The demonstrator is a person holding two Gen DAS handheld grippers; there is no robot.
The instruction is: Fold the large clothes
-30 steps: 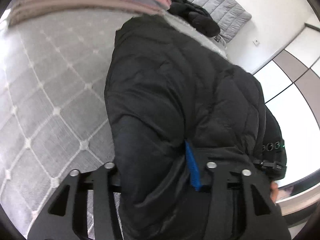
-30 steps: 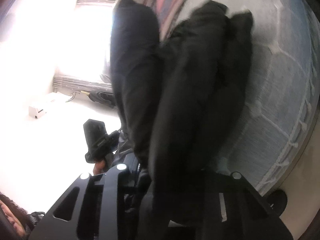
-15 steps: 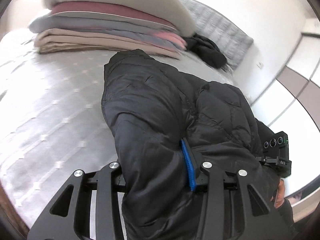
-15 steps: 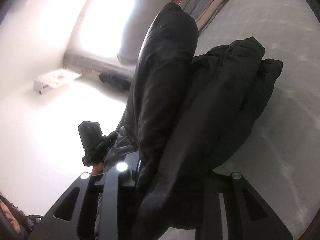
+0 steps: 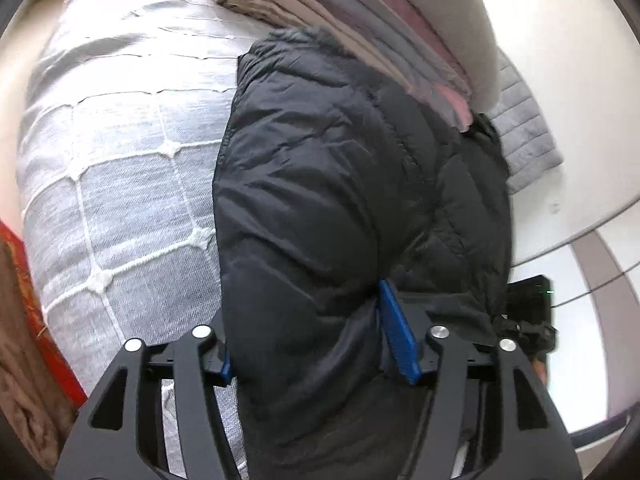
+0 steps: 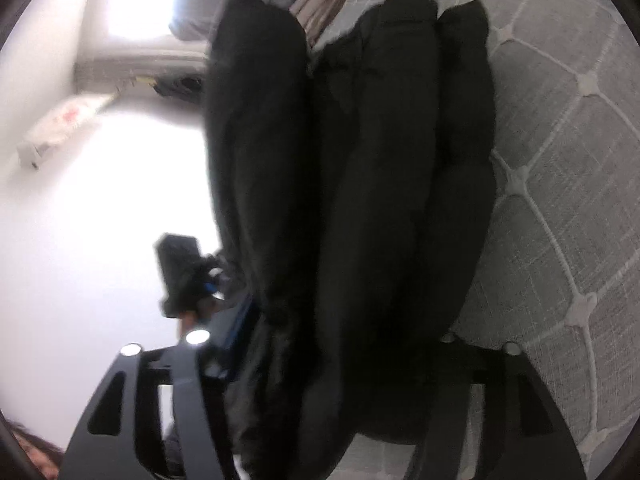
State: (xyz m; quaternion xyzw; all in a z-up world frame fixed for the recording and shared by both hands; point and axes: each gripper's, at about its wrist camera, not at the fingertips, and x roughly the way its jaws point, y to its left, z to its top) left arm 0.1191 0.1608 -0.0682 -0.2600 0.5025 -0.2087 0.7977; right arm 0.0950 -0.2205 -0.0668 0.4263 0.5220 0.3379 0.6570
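Observation:
A black puffer jacket [image 5: 344,184] hangs bunched over the grey quilted bed [image 5: 120,168]. My left gripper [image 5: 316,344] is shut on a thick fold of it, with the blue pads pressed against the fabric on both sides. In the right wrist view the same jacket [image 6: 360,200] hangs in several long folds, and my right gripper [image 6: 332,364] is shut on its near edge. The right gripper's fingertips are buried in the cloth. The left gripper [image 6: 180,272] shows beside the jacket in that view.
A stack of folded blankets and clothes [image 5: 384,40] with a pillow on top lies at the far end of the bed. A grey quilt [image 5: 528,132] lies past it. A red and brown cloth [image 5: 24,320] is at the left. White wall and wardrobe doors [image 5: 592,280] stand at the right.
Both grippers have moved with the jacket still held, and the views have swung. The jacket now hangs closer to the stack of folded blankets, above the bed.

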